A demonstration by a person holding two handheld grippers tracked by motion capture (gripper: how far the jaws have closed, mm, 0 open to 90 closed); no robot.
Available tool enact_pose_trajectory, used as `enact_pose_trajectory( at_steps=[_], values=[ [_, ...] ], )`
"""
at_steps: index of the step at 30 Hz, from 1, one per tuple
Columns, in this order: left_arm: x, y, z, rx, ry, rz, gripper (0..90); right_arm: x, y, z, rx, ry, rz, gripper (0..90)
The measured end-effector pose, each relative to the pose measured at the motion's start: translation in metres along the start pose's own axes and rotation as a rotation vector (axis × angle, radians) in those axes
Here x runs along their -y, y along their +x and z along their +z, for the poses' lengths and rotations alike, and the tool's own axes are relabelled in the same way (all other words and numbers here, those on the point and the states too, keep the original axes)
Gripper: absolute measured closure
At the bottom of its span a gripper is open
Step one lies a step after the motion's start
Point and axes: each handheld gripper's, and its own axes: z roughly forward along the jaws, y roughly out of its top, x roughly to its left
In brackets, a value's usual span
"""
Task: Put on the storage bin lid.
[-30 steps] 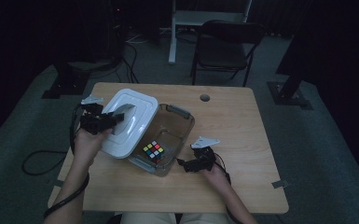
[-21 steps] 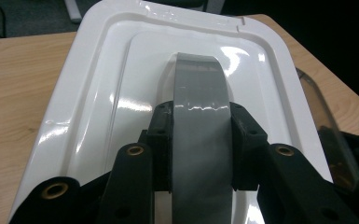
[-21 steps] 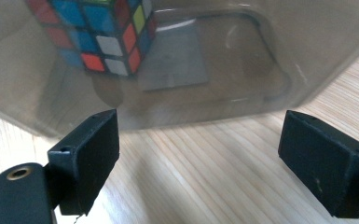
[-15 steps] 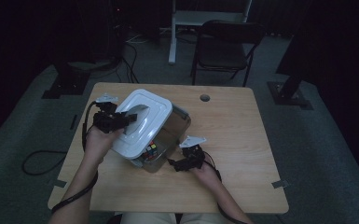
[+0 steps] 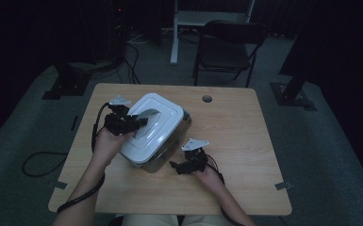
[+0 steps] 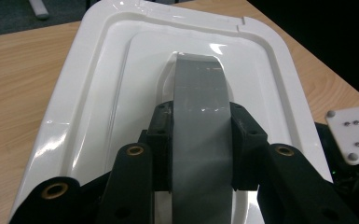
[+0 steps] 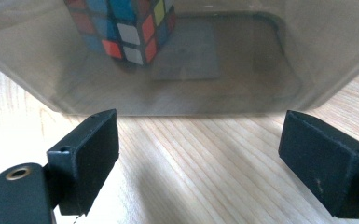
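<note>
I am clamping the left gripper [image 6: 198,135] on the grey tape handle [image 6: 198,93] of the white lid [image 5: 152,126], held over the clear box [image 7: 177,56]. Right gripper [image 7: 198,158] is gaping wide, empty, beside the box; colour cube [image 7: 121,28] is sitting inside.

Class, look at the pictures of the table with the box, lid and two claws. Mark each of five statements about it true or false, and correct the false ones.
1. The left claw is shut on the grey handle of the white lid. True.
2. The right claw is clamped on the clear box. False: its jaws stand wide apart in front of the box, on the table.
3. A colourful puzzle cube sits inside the box. True.
4. The lid lies flat on the table beside the box. False: it is over the box, held by the left claw.
5. A chair stands beyond the far edge of the table. True.
</note>
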Motion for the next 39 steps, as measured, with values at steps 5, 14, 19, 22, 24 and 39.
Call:
enact_pose_trajectory(
  at_steps=[5,14,19,22,24,39],
  values=[
    [-0.003,-0.009,0.012,0.008,0.026,0.019,67.8,0.002,-0.003,-0.007,0.017,-0.004,0.007,11.8],
    [-0.001,-0.015,0.032,0.002,0.054,0.017,67.8,0.01,-0.007,-0.017,0.047,-0.003,0.021,11.9],
    [0.003,-0.013,0.035,0.002,0.067,0.016,67.7,0.013,-0.009,-0.02,0.049,-0.006,0.027,11.9],
    [0.003,-0.013,0.035,0.001,0.067,0.018,67.7,0.014,-0.009,-0.021,0.048,-0.006,0.034,11.9],
    [0.004,-0.013,0.035,0.003,0.062,0.014,67.7,0.015,-0.01,-0.021,0.049,-0.007,0.035,11.9],
    [0.007,-0.006,0.035,0.045,0.016,0.017,51.2,0.019,-0.011,-0.021,0.036,0.005,0.046,11.9]
  ],
)
